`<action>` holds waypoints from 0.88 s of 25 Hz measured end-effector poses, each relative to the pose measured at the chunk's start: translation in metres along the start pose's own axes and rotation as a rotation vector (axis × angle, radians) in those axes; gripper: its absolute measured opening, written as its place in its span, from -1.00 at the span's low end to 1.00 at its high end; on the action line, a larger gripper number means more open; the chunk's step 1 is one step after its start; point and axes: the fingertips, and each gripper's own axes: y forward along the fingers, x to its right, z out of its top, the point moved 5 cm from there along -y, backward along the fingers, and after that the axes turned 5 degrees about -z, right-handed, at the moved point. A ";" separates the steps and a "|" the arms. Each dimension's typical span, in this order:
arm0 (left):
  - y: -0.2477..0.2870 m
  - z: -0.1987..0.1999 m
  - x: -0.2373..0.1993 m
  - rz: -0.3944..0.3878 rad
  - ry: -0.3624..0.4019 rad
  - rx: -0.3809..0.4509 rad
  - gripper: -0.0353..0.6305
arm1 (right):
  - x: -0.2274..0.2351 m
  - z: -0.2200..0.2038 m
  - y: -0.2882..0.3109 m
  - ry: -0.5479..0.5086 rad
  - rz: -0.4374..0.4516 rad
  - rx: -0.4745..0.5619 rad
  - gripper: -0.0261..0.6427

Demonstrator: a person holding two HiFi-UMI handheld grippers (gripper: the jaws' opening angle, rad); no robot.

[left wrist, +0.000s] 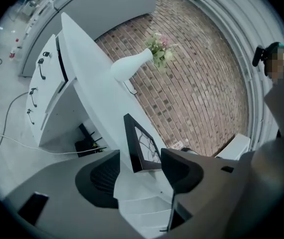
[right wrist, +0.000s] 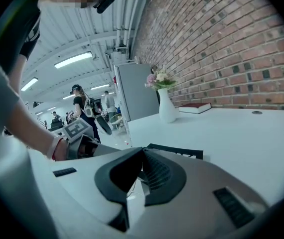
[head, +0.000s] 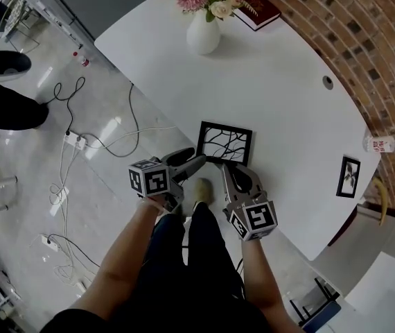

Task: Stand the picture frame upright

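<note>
A black picture frame [head: 225, 143] with a branch drawing lies flat on the white table [head: 281, 96], close to its near edge. My left gripper [head: 196, 159] is at the frame's near left corner. In the left gripper view its jaws stand open [left wrist: 139, 176], with the frame [left wrist: 142, 146] just ahead of the gap and untouched by the pads. My right gripper [head: 224, 168] sits at the frame's near edge. Its jaws are shut with nothing between them [right wrist: 142, 152], and the frame's edge [right wrist: 177, 151] shows just beyond the tips.
A white vase of flowers [head: 203, 33] and a dark red book [head: 256, 12] stand at the table's far end. A second small frame [head: 350, 177] lies at the right edge and a bottle [head: 383, 144] sits by the brick wall. Cables and a power strip [head: 76, 141] cross the floor at left.
</note>
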 end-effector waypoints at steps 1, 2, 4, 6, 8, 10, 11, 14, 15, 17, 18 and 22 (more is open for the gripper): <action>0.002 -0.001 -0.003 -0.005 -0.022 -0.004 -0.10 | 0.001 0.000 0.000 0.002 0.000 -0.001 -0.91; 0.004 -0.001 -0.006 -0.007 -0.042 -0.007 -0.10 | 0.002 -0.001 0.001 0.003 -0.001 -0.001 -0.91; 0.008 -0.001 -0.011 -0.006 -0.076 -0.008 -0.11 | 0.003 -0.002 0.001 0.005 -0.003 -0.003 -0.91; 0.009 -0.001 -0.014 0.000 -0.097 -0.006 -0.32 | 0.004 -0.005 0.000 0.007 -0.006 -0.008 -0.91; 0.010 -0.004 -0.012 -0.022 -0.126 -0.002 -0.43 | 0.003 -0.008 -0.001 0.016 -0.011 -0.013 -0.91; 0.010 -0.005 -0.010 -0.047 -0.154 0.008 -0.50 | 0.003 -0.012 -0.003 0.036 -0.017 -0.016 -0.91; 0.010 -0.006 -0.009 -0.052 -0.160 0.012 -0.55 | 0.003 -0.013 -0.004 0.049 -0.020 -0.016 -0.91; 0.004 -0.008 -0.009 -0.054 -0.174 0.028 -0.56 | 0.000 -0.019 -0.006 0.089 -0.030 -0.021 -0.91; 0.001 -0.009 -0.010 -0.055 -0.186 0.038 -0.56 | -0.002 -0.020 -0.006 0.102 -0.032 -0.022 -0.91; -0.007 -0.010 -0.011 -0.058 -0.206 0.062 -0.57 | -0.006 -0.024 -0.007 0.127 -0.038 -0.026 -0.91; -0.011 -0.011 -0.012 -0.060 -0.212 0.074 -0.57 | -0.008 -0.026 -0.008 0.141 -0.045 -0.029 -0.91; -0.025 -0.013 -0.014 -0.067 -0.237 0.121 -0.59 | -0.019 -0.037 -0.009 0.223 -0.051 -0.048 -0.91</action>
